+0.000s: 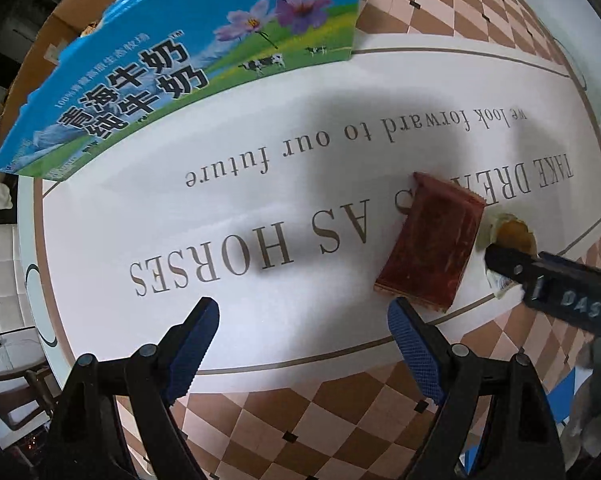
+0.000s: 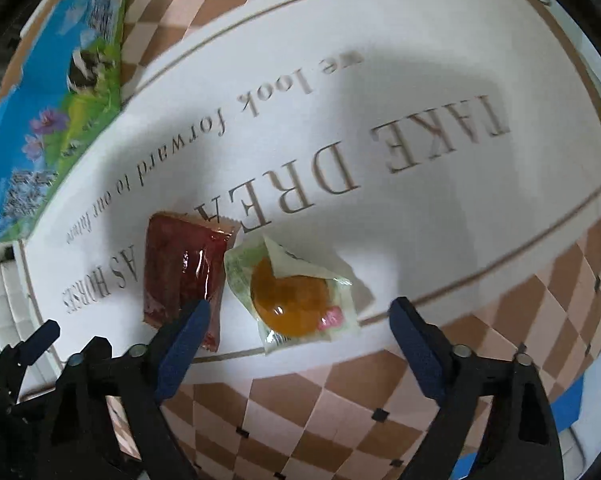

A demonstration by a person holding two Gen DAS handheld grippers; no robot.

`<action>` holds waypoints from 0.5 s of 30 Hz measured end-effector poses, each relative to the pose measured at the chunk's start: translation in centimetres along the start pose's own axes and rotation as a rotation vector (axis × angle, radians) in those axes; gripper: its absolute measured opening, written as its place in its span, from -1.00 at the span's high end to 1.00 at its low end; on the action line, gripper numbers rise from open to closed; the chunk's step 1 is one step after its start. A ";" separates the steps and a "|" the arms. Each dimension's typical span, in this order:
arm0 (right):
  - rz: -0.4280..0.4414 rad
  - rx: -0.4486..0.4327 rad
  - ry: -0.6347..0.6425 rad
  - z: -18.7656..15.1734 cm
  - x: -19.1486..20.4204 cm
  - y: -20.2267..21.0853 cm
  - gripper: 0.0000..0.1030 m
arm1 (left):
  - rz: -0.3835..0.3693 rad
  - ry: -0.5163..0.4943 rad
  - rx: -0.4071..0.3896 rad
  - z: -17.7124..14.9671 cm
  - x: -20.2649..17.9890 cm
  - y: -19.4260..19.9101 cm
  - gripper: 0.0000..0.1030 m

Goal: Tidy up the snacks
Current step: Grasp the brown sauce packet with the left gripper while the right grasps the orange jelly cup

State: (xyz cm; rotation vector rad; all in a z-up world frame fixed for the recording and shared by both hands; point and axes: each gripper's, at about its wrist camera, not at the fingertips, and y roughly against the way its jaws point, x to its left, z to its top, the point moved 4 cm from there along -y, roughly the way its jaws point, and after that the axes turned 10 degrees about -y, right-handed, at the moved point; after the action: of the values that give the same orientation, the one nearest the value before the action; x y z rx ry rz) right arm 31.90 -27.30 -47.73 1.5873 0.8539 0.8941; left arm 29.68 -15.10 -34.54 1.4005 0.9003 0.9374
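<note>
Two wrapped snacks lie side by side on the white printed mat. One is a dark red packet. The other is a clear packet with a round orange pastry. My right gripper stands open over the pastry packet, which lies between its fingers untouched; its left fingertip overlaps the red packet's lower corner. My left gripper is open and empty, just left of the red packet. In the left wrist view one of the right gripper's fingers covers part of the pastry packet.
A blue milk carton box stands at the mat's far left, with a brown cardboard box behind it. The mat's checkered border runs along the near table edge. A chair shows below the left edge.
</note>
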 end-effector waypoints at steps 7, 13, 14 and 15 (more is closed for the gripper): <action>-0.017 -0.006 -0.001 0.1 -0.7 0.0 -0.08 | -0.022 -0.037 -0.008 1.2 -2.2 -0.3 -0.67; -0.037 0.004 -0.035 0.3 -3.5 0.5 -0.08 | -0.056 -0.105 0.029 2.8 -5.3 -1.8 -0.67; -0.042 0.004 -0.039 0.3 -3.9 0.6 -0.08 | -0.056 -0.124 0.032 3.1 -6.1 -2.1 -0.67; -0.043 0.005 -0.044 0.4 -4.0 0.6 -0.08 | -0.053 -0.137 0.034 3.3 -6.8 -2.4 -0.67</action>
State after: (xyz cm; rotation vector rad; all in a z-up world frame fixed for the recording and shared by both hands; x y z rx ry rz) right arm 30.42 -31.07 -47.67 1.5813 0.8564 0.8244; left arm 30.14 -22.51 -37.17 1.4453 0.8491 0.7796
